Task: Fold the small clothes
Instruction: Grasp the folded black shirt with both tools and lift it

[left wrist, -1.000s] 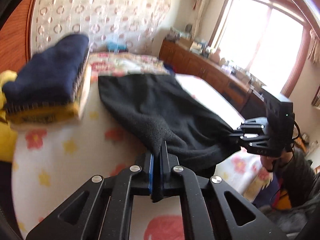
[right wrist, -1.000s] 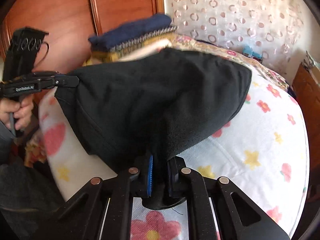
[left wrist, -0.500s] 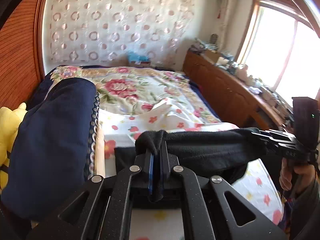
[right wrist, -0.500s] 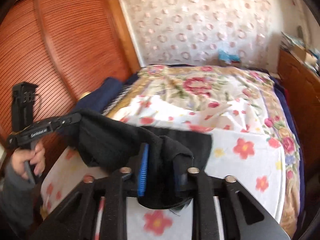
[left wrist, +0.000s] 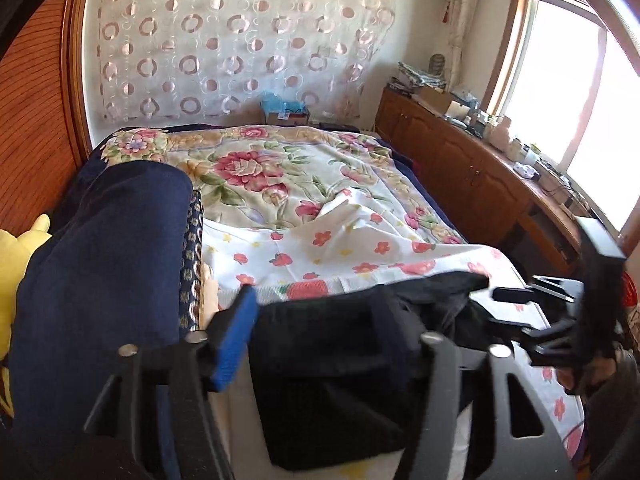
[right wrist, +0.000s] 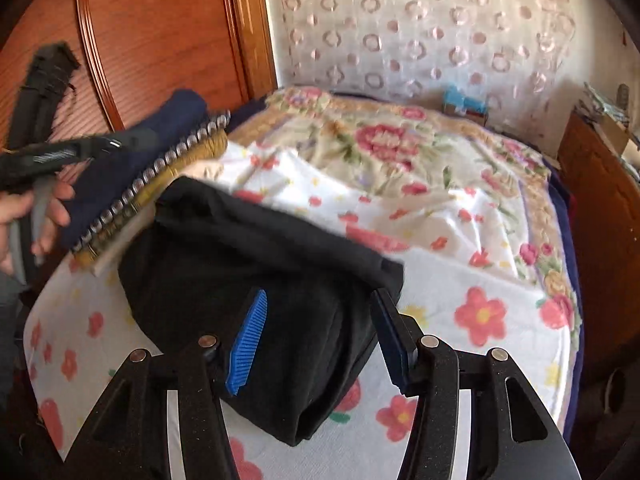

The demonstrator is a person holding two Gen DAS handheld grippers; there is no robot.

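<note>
A black fleece garment (right wrist: 256,280) lies folded over on the flowered bed sheet (right wrist: 460,272). It also shows in the left wrist view (left wrist: 332,368). My right gripper (right wrist: 320,336) is open, its jaws spread over the near fold, holding nothing. My left gripper (left wrist: 320,344) is open over the garment's left end. The right gripper (left wrist: 516,304) shows at the right of the left wrist view. The left gripper (right wrist: 80,150) shows blurred at the left of the right wrist view.
A stack of folded clothes with a navy piece on top (left wrist: 104,264) lies left of the black garment, also in the right wrist view (right wrist: 144,168). A yellow item (left wrist: 24,248) sits beside it. A wooden wardrobe (right wrist: 152,40) stands left, a wooden cabinet (left wrist: 472,176) right.
Both grippers carried the garment's near edge forward, folding it over, then opened and let go. The garment now lies doubled on the sheet.
</note>
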